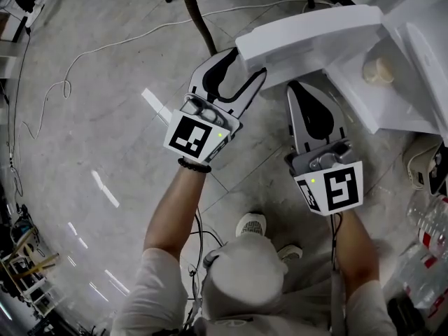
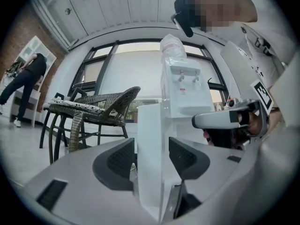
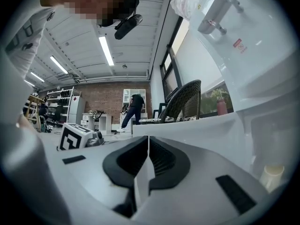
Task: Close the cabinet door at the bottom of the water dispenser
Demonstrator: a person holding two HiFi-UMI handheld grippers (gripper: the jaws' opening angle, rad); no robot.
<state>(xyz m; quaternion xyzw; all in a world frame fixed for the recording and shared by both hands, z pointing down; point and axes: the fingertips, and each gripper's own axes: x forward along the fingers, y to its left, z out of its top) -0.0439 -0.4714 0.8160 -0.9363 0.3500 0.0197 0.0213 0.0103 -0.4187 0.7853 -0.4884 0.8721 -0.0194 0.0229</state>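
Observation:
The white water dispenser (image 1: 420, 33) stands at the top right, and its bottom cabinet door (image 1: 308, 44) is swung out to the left. My left gripper (image 1: 238, 72) is open, with the door's free edge (image 2: 150, 125) between its black pads (image 2: 121, 159) and a gap on each side. My right gripper (image 1: 302, 93) is shut and empty, its tips just below the door's underside (image 3: 187, 130) near the cabinet opening. Inside the open cabinet stands a pale cup (image 1: 378, 70). The right gripper (image 2: 220, 120) also shows in the left gripper view, beside the dispenser's taps (image 2: 185, 93).
A wicker chair (image 2: 93, 102) stands just left of the door, its legs (image 1: 199, 16) near the left gripper. A white cable (image 1: 70, 68) trails over the floor. Plastic bottles (image 1: 430, 222) lie at the right edge. A person (image 2: 23, 78) works far off by shelves.

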